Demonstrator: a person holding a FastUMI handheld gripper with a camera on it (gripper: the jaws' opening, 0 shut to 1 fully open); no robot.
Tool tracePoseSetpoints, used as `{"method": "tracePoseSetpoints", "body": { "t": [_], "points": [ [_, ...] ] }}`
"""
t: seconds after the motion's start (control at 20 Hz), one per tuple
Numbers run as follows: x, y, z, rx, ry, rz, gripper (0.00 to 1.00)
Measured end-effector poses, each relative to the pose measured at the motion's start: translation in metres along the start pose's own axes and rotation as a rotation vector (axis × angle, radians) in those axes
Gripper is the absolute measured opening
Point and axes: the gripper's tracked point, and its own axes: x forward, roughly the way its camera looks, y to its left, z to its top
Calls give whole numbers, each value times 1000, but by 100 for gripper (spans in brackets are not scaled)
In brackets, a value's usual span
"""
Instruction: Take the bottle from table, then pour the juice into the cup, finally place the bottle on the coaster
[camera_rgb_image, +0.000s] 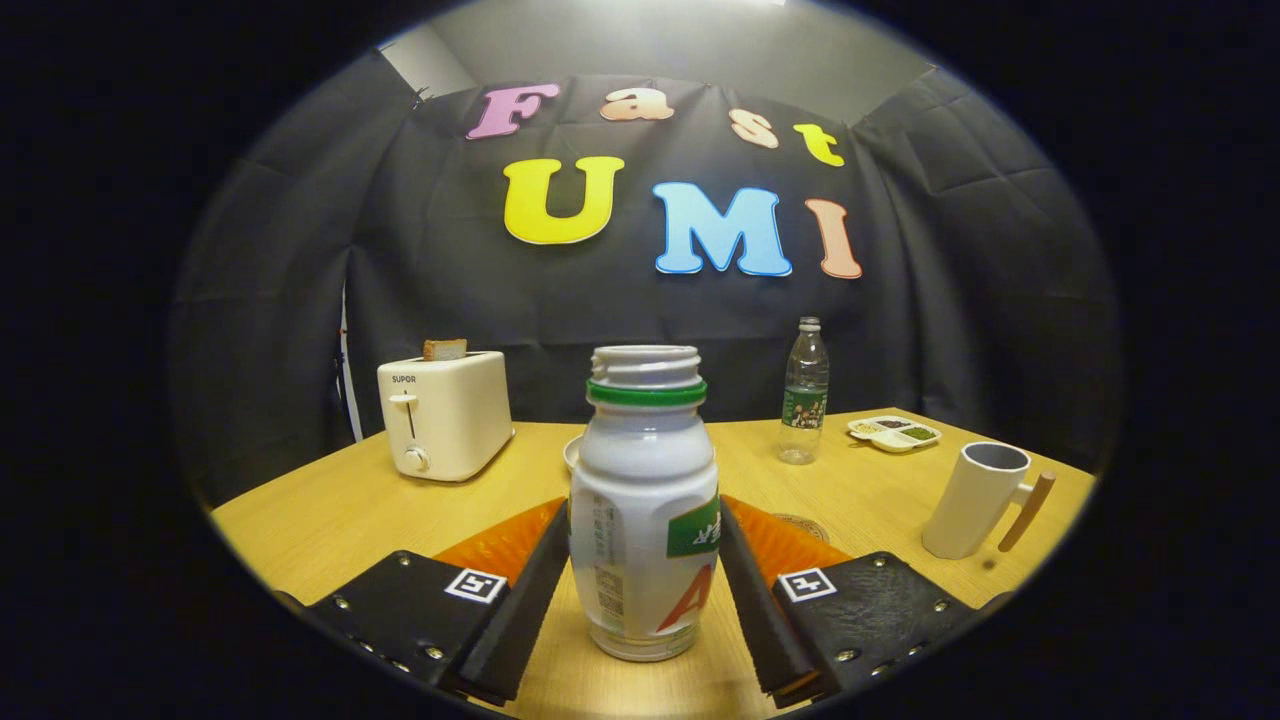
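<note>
At the left of the frame we see a cream two-slot toaster (445, 414) with a slice of toast on the wooden table (330, 520). At centre, our gripper (645, 590) has both fingers pressed against the white plastic bottle with a green neck ring (645, 500), uncapped and upright on the table. Right of it stand a clear water bottle (804, 392), a small divided snack tray (894, 433), and a white mug with a wooden handle (978, 498); a round coaster (803, 526) peeks just beyond the right finger.

White bottle (643, 520) — green-ringed; cream toaster (444, 414); wood-grain table (330, 515).
</note>
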Motion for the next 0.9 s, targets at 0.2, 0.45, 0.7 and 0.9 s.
{"method": "tracePoseSetpoints", "body": {
  "t": [0.2,0.45,0.7,0.9],
  "points": [
    [4,2,1,-23,13,0,72],
    [7,1,1,21,27,-6,64],
    [8,-7,3,131,41,-9,64],
    [7,-17,17,299,10,14,63]
  ]
}}
